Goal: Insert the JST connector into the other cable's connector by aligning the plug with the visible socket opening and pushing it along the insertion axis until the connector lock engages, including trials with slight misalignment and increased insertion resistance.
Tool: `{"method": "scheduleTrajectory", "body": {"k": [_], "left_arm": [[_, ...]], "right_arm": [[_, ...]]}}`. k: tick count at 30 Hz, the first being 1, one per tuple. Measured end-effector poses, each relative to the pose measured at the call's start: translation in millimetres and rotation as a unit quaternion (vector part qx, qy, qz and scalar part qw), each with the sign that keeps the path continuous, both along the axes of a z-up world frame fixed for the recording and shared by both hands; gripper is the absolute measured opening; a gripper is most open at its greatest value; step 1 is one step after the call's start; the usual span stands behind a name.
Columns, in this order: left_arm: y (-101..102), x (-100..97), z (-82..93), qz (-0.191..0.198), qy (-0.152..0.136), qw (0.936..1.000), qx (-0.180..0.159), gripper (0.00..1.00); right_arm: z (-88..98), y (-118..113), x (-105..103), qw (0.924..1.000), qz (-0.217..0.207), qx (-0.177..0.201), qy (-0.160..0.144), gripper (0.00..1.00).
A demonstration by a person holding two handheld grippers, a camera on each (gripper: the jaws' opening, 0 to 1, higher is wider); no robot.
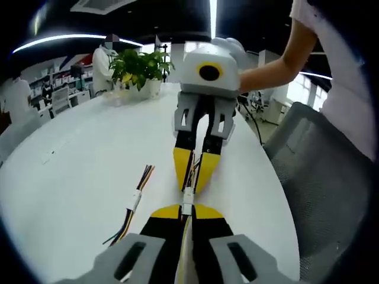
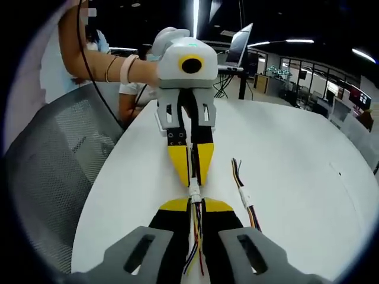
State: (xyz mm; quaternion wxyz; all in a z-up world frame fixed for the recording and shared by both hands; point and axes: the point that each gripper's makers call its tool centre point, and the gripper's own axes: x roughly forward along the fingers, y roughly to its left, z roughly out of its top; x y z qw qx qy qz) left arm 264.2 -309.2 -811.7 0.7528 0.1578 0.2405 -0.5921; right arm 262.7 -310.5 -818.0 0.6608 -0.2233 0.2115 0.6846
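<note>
Left claw point(image 1: 187, 210) and right claw point(image 2: 195, 205) meet tip-to-tip, seemingly clamping mated connectors point(image 1: 187, 200).

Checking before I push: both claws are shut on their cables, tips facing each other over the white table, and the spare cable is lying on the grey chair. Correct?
Not quite. The spare cable lies on the white table, beside the left claw, not on the grey chair; the left gripper view shows it. The right claw and the rest stand as you said.

Open-plan office here —
white table point(image 1: 71, 177), mesh chair point(image 1: 323, 177), potted plant point(image 1: 141, 70), laptop point(image 2: 240, 44) — ceiling strip lights point(image 1: 212, 16).
</note>
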Motion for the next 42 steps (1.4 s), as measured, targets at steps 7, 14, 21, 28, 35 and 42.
{"method": "scheduleTrajectory", "body": {"k": [7,14,21,28,35,42], "left_arm": [[0,0.2,0.7,0.000,0.000,1.0000,0.000,0.00],[-1,-0.9,1.0,-0.010,-0.007,0.9999,0.009,0.00],[-1,-1.3,3.3,-0.014,-0.012,0.9998,0.012,0.00],[-2,-0.1,3.1,-0.016,-0.013,0.9996,0.017,0.00],[-2,7.3,2.4,-0.020,-0.023,0.9992,0.025,0.00],[0,18.4,-5.5,-0.021,-0.027,0.9987,0.037,0.00]], "right_arm": [[0.6,0,0,1.0000,0.000,0.001,0.002,0.02],[0.0,2,-1,1.0000,0.004,-0.001,0.001,0.02],[2.0,1,-2,1.0000,0.006,0.002,-0.002,0.02],[1.7,1,-2,1.0000,0.006,0.001,-0.007,0.02],[1.4,1,4,0.9995,0.009,0.000,-0.029,0.02],[-3.4,4,14,0.9993,0.003,-0.001,-0.036,0.03]]}}
